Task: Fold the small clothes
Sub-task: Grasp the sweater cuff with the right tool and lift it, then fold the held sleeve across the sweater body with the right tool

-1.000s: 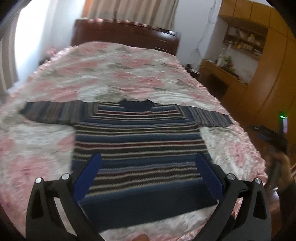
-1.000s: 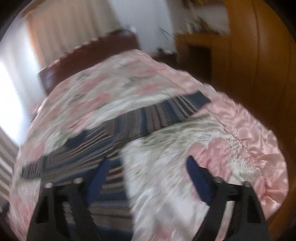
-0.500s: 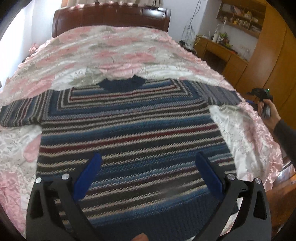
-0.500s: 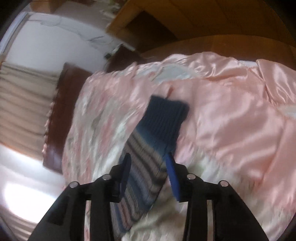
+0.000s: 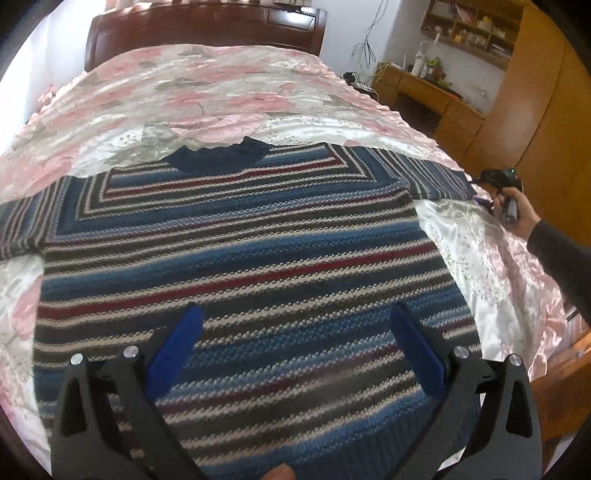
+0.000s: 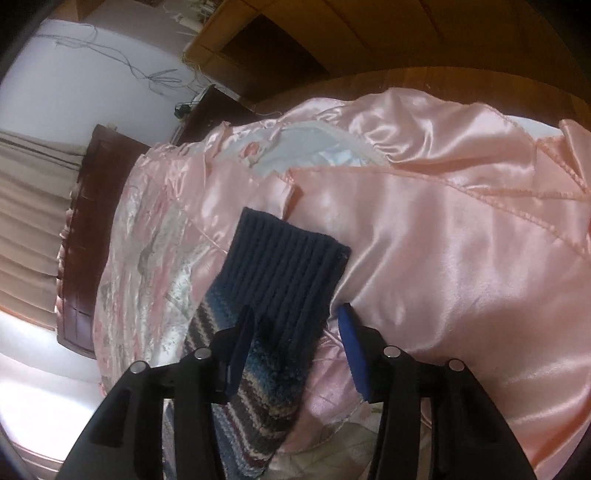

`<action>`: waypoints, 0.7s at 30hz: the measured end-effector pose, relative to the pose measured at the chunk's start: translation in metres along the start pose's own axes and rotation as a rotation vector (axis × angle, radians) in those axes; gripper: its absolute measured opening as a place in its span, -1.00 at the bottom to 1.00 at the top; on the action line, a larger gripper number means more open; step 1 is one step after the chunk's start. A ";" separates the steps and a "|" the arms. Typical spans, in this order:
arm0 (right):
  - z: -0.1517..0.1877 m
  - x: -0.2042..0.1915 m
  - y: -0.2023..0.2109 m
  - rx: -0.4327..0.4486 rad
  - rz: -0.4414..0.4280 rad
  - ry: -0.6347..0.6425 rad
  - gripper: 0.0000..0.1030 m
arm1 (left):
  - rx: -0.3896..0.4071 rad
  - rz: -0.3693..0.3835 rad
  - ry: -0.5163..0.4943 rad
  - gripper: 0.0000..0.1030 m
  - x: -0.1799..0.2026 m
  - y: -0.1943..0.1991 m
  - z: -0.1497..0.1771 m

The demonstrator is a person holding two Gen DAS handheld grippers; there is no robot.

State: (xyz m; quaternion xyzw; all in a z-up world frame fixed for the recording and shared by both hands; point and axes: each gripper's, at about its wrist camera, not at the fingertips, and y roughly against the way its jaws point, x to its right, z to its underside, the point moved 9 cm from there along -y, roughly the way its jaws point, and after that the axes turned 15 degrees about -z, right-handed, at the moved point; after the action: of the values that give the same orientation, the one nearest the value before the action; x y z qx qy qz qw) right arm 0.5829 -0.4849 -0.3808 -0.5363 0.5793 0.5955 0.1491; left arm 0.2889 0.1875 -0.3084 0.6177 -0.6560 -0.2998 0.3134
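A striped knit sweater in blue, white, dark and red lies flat on the bed, navy neckline at the far side, both sleeves spread out sideways. My left gripper hovers open over the lower body of the sweater, holding nothing. In the right wrist view, the right sleeve ends in a navy ribbed cuff lying on pink satin. My right gripper is down at that cuff, fingers half apart on either side of the sleeve, with no grip on it. A hand holds that gripper by the bed's right edge.
The sweater lies on a pink floral satin bedspread, which drapes over the bed's right side. A dark wooden headboard is at the far end. A wooden desk and wardrobe stand to the right.
My left gripper has moved forward and lower over the sweater body. My right gripper swung to the right sleeve cuff, and its fingers narrowed around it.
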 end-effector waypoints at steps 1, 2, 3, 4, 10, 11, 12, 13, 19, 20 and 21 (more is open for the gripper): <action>0.000 -0.002 0.000 0.001 0.007 0.016 -0.20 | 0.003 0.010 0.016 0.95 0.000 -0.002 -0.001; 0.000 -0.006 0.000 -0.006 0.015 0.035 -0.41 | 0.006 0.015 0.023 0.95 -0.001 -0.004 -0.002; 0.000 -0.010 0.001 -0.007 0.013 0.053 -0.68 | 0.011 0.016 0.029 0.95 -0.002 -0.006 -0.003; 0.001 -0.016 0.004 -0.007 0.009 0.077 -0.74 | 0.016 0.019 0.036 0.95 -0.003 -0.007 -0.004; 0.023 -0.101 0.022 0.011 -0.008 0.296 -0.79 | 0.021 0.030 0.066 0.95 -0.018 -0.006 -0.006; 0.032 -0.121 0.026 0.011 -0.014 0.350 -0.80 | 0.027 0.019 0.068 0.95 -0.022 -0.005 -0.007; 0.046 -0.150 0.030 0.007 -0.018 0.425 -0.80 | 0.034 0.009 0.074 0.95 -0.027 -0.004 -0.008; 0.055 -0.167 0.033 0.009 -0.017 0.467 -0.80 | 0.041 0.005 0.085 0.95 -0.034 -0.004 -0.009; 0.142 -0.289 0.042 -0.001 -0.015 0.755 -0.81 | 0.052 -0.046 0.114 0.95 -0.072 -0.009 -0.002; 0.165 -0.310 0.041 -0.013 -0.023 0.800 -0.81 | 0.052 -0.054 0.116 0.95 -0.078 -0.009 -0.002; 0.179 -0.322 0.039 -0.019 -0.013 0.834 -0.81 | 0.052 -0.046 0.124 0.95 -0.083 -0.008 -0.002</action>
State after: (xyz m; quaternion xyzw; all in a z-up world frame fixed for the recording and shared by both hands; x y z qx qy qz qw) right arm 0.5910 -0.2009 -0.1433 -0.7366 0.5811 0.3316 -0.0994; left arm 0.2992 0.2698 -0.3169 0.6582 -0.6284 -0.2508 0.3301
